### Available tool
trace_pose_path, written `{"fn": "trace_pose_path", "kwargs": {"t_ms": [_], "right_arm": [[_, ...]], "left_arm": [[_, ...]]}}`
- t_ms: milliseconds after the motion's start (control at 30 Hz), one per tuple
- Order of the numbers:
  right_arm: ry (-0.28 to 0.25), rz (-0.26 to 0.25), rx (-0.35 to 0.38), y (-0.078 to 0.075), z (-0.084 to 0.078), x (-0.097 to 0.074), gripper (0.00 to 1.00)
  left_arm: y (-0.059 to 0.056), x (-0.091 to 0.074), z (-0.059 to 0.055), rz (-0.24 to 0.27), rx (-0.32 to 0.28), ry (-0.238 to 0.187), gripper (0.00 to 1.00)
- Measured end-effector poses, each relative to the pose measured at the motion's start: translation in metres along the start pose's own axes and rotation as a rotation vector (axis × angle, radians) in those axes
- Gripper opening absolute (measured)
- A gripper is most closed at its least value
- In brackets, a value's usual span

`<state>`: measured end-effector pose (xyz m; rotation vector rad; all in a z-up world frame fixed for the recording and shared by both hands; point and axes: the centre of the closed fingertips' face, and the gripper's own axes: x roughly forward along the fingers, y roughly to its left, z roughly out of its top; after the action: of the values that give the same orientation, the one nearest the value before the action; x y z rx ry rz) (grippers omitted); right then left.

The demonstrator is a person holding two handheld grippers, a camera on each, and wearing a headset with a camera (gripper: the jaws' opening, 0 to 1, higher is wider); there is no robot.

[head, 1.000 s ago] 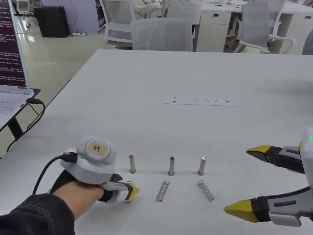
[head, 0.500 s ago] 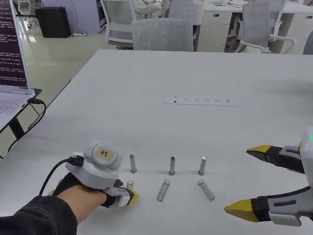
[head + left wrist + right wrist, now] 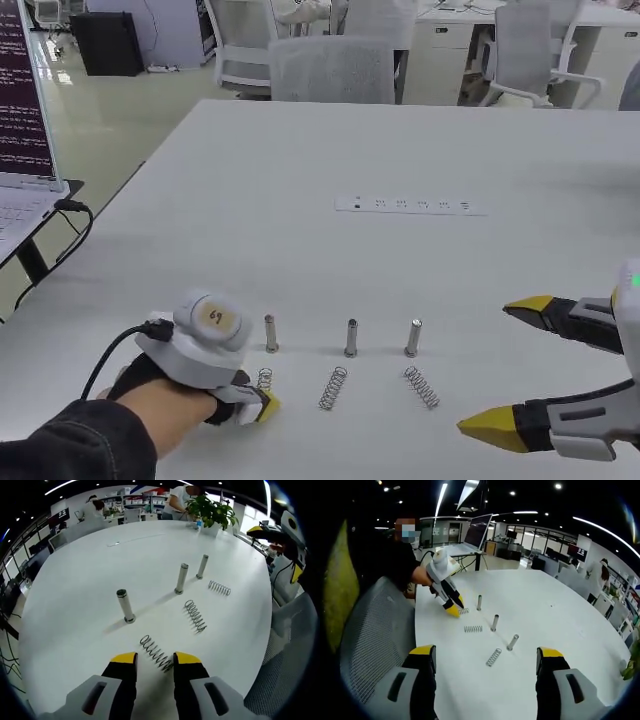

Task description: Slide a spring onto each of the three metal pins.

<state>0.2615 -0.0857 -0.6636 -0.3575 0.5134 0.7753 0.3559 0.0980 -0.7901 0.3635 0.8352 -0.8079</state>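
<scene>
Where three bare metal pins stand upright in a row on the white table (image 3: 300,180), namely the left pin (image 3: 270,333), middle pin (image 3: 351,338) and right pin (image 3: 414,337), a thin coiled steel spring lies just in front of each. Slightly parted, the left tongs (image 3: 156,658) have the nearest spring (image 3: 156,653) lying between their tips. The right tongs (image 3: 486,651) gape wide, well apart from the pins.
</scene>
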Motion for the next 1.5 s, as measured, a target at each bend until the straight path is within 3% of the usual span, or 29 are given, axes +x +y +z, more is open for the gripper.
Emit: {"fn": "trace_pose_path", "kwargs": {"t_ms": [867, 1167, 1500], "right_arm": [[0.002, 0.008, -0.002, 0.003, 0.000, 0.000, 0.81], [0.002, 0.006, -0.007, 0.001, 0.001, -0.001, 0.81], [0.002, 0.006, -0.017, 0.003, 0.004, -0.001, 0.80]], "left_arm": [[0.003, -0.004, -0.010, 0.007, 0.018, 0.033, 0.03], [0.004, -0.005, -0.011, 0.000, 0.023, 0.040, 0.02], [0.004, -0.020, -0.001, -0.026, 0.014, 0.002, 0.01]]}}
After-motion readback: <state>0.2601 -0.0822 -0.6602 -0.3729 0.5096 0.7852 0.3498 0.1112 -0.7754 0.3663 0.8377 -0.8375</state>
